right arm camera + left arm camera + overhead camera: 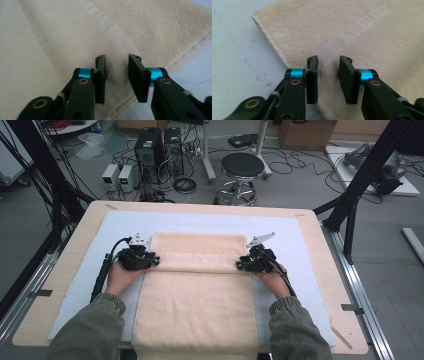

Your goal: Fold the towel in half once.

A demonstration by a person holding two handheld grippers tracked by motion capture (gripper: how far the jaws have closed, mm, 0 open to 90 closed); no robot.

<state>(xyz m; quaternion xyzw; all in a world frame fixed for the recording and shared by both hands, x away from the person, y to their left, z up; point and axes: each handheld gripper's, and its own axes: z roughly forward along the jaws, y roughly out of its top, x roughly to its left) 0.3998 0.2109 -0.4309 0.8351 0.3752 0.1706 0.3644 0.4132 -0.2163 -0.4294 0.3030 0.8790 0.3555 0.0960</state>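
Note:
A cream towel lies lengthwise on the white mat, its near end hanging over the table's front edge. Its far part is folded back, and the hemmed end forms a band across the towel. My left gripper rests at the towel's left side, on that band. Its jaws stand open just above the cloth, nothing between them. My right gripper sits at the towel's right side, level with the left. Its jaws are also open, over the towel near the side edge.
The wooden table carries the mat with bare margins left and right of the towel. Beyond the far edge stand a round stool, computer towers and loose cables on the floor. Black frame posts rise at both sides.

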